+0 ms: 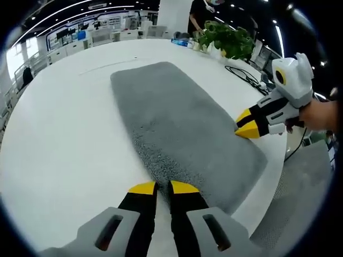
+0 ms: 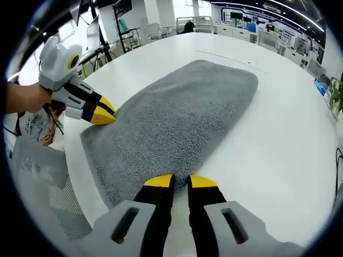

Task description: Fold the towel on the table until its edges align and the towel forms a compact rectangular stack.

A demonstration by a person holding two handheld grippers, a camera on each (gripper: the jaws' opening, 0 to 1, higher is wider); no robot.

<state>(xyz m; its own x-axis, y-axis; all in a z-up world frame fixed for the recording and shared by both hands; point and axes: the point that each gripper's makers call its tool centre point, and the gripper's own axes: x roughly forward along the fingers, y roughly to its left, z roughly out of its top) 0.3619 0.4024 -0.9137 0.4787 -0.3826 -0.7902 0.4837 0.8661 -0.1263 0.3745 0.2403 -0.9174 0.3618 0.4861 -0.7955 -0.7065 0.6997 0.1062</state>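
A grey towel [image 1: 182, 123] lies flat as a long rectangle on the white table [image 1: 64, 139]. In the left gripper view my left gripper [image 1: 163, 187] sits at the towel's near end, its jaws closed to a narrow slit over the long edge. My right gripper [image 1: 247, 127], held in a hand, comes in from the right with its yellow tips together on the opposite edge. The right gripper view shows the same towel [image 2: 177, 118], my right gripper [image 2: 180, 181] pinched on its near edge, and the left gripper [image 2: 103, 115] shut at the towel's left corner.
A potted plant [image 1: 228, 40] and cables [image 1: 246, 75] stand at the table's far right edge, with a person [image 1: 201, 13] behind them. A grey mesh chair [image 2: 43, 176] stands beside the table near the towel's end. Bare tabletop [image 2: 278, 139] stretches beyond the towel.
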